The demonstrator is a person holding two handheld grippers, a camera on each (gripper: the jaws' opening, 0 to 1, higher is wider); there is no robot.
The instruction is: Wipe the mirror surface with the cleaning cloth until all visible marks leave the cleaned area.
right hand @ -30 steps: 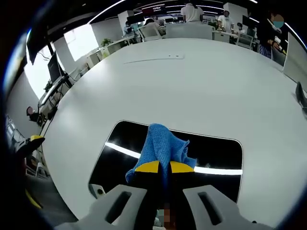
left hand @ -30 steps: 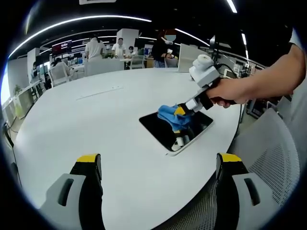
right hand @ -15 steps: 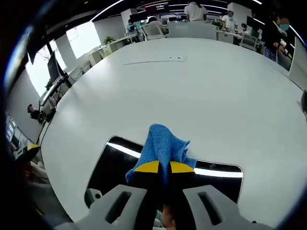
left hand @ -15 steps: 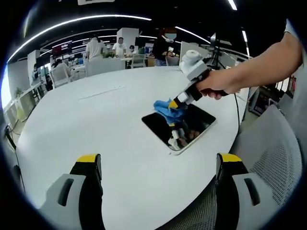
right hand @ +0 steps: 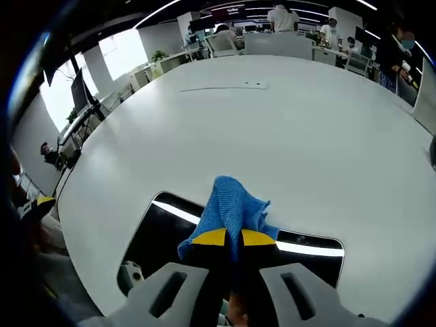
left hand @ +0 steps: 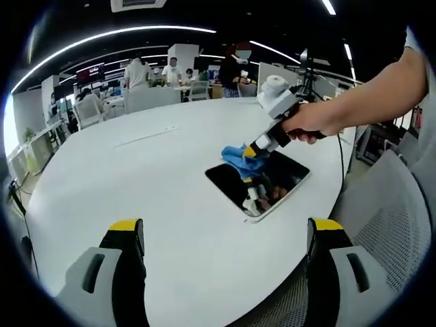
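A large white round table (left hand: 136, 177) takes up most of an open-plan office. Beyond its far edge stand white chairs (left hand: 87, 107) and desks (right hand: 272, 42), with several people (left hand: 138, 68) standing among them. The ceiling is dark, crossed by long curved strip lights (left hand: 116, 33). A bright window (right hand: 122, 54) lights the room off one side of the table. A grey mesh chair (left hand: 388, 218) sits at the table's near edge. A thin seam (right hand: 221, 87) runs across the tabletop near its far edge.

No legible text, labels or numbers anywhere in view.
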